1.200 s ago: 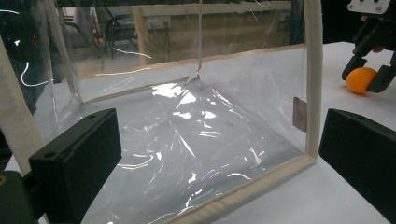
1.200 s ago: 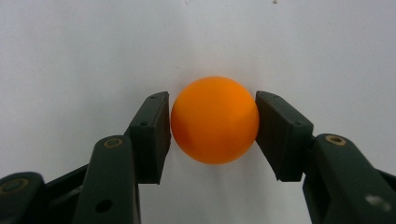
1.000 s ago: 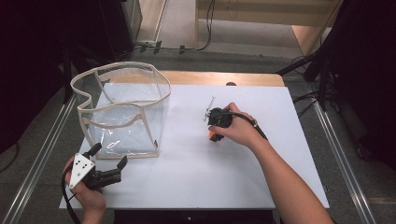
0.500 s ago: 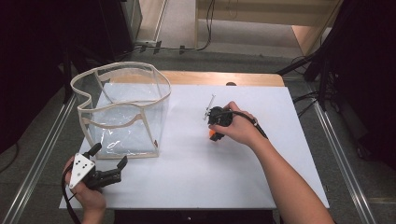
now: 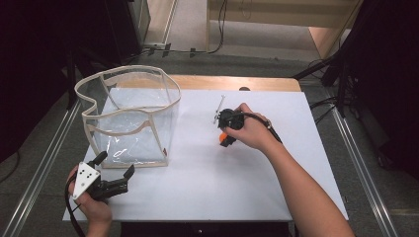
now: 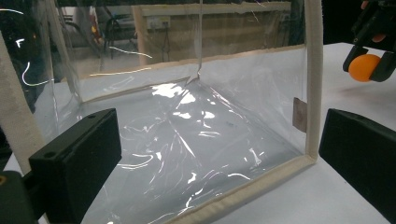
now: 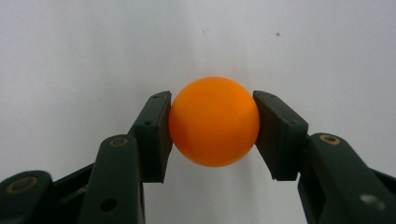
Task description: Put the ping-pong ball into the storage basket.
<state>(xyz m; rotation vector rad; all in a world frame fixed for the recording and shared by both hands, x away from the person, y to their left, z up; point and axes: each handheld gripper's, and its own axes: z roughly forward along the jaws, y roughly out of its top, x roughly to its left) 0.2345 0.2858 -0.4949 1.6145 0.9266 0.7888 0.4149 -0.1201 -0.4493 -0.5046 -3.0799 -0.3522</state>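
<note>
Right gripper [image 7: 212, 126] clamps an orange ball [image 7: 214, 121] between both jaws, low over the white table [image 5: 276, 187]; left gripper [image 5: 114, 174] waits with jaws spread before the clear bag [image 5: 129, 118]. Risk: the smooth, round ball may squirt free if pressure shifts off-centre. No legible writing appears.

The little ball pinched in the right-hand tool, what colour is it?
Plain orange. The ball shows best in the right gripper view, held between the black jaws.
</note>
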